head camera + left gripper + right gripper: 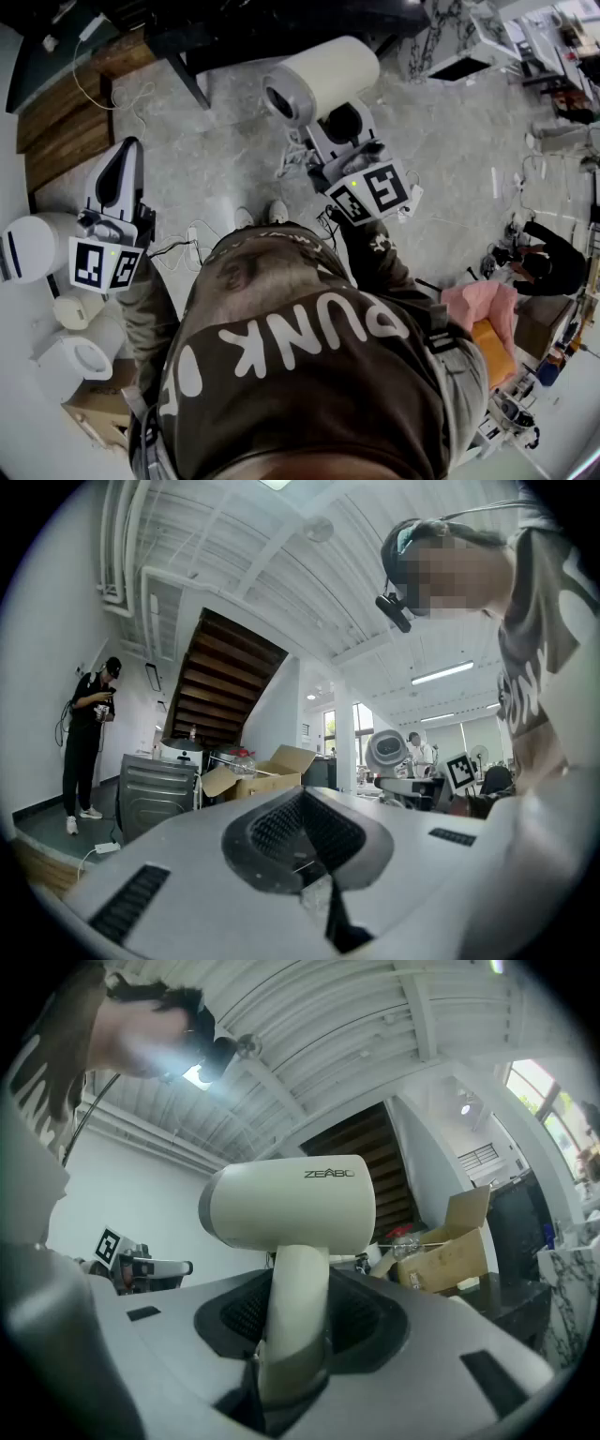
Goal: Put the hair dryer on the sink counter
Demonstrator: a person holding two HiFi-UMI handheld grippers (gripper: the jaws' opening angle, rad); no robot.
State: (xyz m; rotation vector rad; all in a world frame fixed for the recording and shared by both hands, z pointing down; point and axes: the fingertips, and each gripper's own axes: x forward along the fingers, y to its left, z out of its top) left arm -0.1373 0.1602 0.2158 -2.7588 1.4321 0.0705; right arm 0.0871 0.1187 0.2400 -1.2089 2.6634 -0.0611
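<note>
The cream-white hair dryer (323, 75) is held up in front of me, its barrel (291, 1206) lying across above the jaws. Its handle (295, 1316) runs down between the jaws of my right gripper (339, 127), which is shut on it (295, 1344). My left gripper (125, 155) hangs at my left side, well apart from the dryer. Its jaws meet at the tip with nothing between them (305, 841).
Grey marbled floor (234, 159) lies below, with white cables (192, 244) by my feet and wooden boards (66, 122) at upper left. White round appliances (37, 248) stand at left. A cardboard box (248, 778), a grey metal cabinet (155, 794) and stairs (220, 691) are ahead; a person (89, 742) stands at left.
</note>
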